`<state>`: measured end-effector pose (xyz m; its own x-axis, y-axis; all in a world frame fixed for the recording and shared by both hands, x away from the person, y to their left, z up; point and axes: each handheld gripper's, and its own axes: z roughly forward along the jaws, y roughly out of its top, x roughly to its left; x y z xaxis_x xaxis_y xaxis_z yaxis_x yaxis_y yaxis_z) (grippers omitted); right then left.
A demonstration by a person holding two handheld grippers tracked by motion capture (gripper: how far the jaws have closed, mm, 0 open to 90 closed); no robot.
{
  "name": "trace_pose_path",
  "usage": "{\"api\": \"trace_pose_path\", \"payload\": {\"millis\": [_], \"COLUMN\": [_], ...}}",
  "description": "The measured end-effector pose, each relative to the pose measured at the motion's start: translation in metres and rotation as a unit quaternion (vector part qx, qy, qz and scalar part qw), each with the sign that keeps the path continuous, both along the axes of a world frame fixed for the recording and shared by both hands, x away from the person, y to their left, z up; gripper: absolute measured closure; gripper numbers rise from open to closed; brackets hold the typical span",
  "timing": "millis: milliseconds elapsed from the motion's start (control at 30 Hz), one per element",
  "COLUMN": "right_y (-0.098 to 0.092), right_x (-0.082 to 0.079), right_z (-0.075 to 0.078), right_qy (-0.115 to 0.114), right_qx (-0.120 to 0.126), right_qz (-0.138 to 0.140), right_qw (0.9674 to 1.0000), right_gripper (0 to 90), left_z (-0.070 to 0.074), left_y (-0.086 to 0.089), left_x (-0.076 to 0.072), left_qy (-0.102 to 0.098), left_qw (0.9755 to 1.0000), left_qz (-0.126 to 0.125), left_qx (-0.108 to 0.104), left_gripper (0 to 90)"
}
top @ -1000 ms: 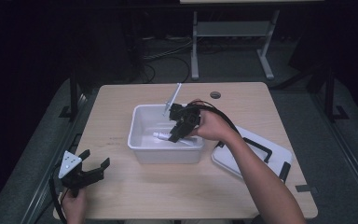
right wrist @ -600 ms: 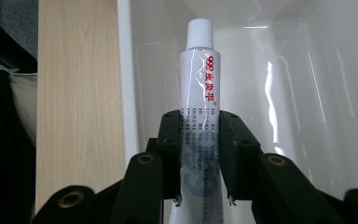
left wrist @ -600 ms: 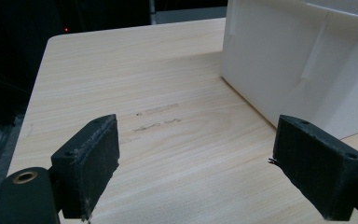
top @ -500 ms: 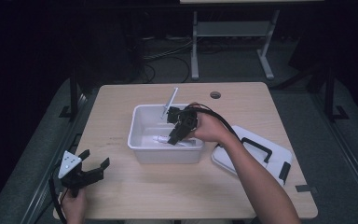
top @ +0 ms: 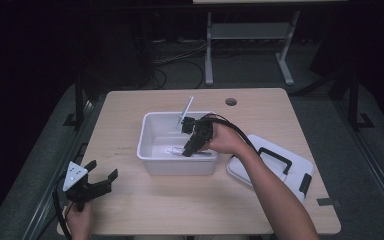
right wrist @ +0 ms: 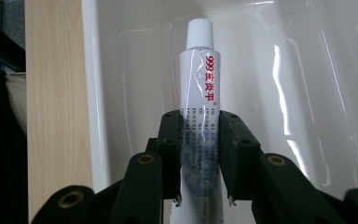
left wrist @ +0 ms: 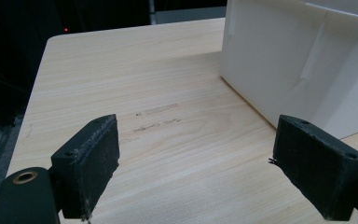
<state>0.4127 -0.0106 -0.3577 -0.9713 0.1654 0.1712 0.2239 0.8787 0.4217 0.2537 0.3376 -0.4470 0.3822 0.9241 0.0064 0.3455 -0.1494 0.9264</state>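
The right gripper (top: 189, 149) is down inside the white plastic bin (top: 150, 131) at mid-table, its jaws closed narrow on a white ointment tube (right wrist: 196, 121), gripping it across the body with the ribbed white cap pointing away toward the bin's far wall. Judged from this, the tube is inside the bin's walls but not yet released, so the placing step looks nearly complete; what remains is to let go and lift the gripper clear. Whether the tube already rests on the bin floor cannot be told. A thin white stick (top: 186, 109) leans against the bin's far rim. The bin's lid (top: 252, 167), white with black handle and clasp, lies flat on the table (top: 280, 107) just to the right of the bin, so closing, if intended, is outstanding. The left gripper (top: 98, 181) sits near the front left corner, jaws wide and empty, well apart from the bin. Legible marking on the tube: "999" in red, followed by red Chinese characters; the smaller grey print beneath is too fine to read.
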Motion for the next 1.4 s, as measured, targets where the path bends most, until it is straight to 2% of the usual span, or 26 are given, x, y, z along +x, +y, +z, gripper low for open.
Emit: {"api": "trace_pose_path", "payload": {"millis": [233, 333, 433, 533, 900, 1133, 1400], "right_y": [0.002, 0.002, 0.001, -0.003, -0.012, -0.024, -0.045], "right_x": [0.000, 0.000, 0.001, 0.002, 0.000, -0.001, -0.005], "right_z": [-0.002, -0.004, -0.003, 0.001, 0.012, 0.025, 0.045], "right_qy": [0.003, 0.012, 0.012, 0.008, -0.001, -0.010, -0.024], "right_qx": [0.001, 0.000, 0.009, 0.016, 0.019, 0.026, 0.034], "right_qz": [0.001, 0.000, -0.005, -0.011, -0.021, -0.031, -0.051], "right_qw": [1.0000, 0.9999, 0.9999, 0.9998, 0.9996, 0.9991, 0.9979], "right_gripper": [70.8, 69.9, 68.1, 66.4, 64.4, 61.8, 54.7], "left_z": [0.000, 0.000, 0.000, 0.000, 0.000, 0.000, 0.000], "left_y": [0.000, 0.000, 0.000, 0.000, -0.001, -0.002, -0.003], "left_x": [0.000, 0.000, 0.000, 0.000, 0.000, 0.000, 0.001], "left_qy": [0.001, 0.000, 0.000, -0.001, 0.000, 0.001, 0.002], "left_qw": [1.0000, 1.0000, 1.0000, 1.0000, 1.0000, 1.0000, 1.0000], "left_qz": [0.000, 0.000, 0.000, -0.001, -0.001, -0.002, -0.004], "left_qx": [0.001, 0.000, 0.000, 0.000, 0.001, 0.002, 0.006], "left_gripper": [13.7, 13.7, 13.7, 13.7, 13.7, 13.7, 13.7]}}
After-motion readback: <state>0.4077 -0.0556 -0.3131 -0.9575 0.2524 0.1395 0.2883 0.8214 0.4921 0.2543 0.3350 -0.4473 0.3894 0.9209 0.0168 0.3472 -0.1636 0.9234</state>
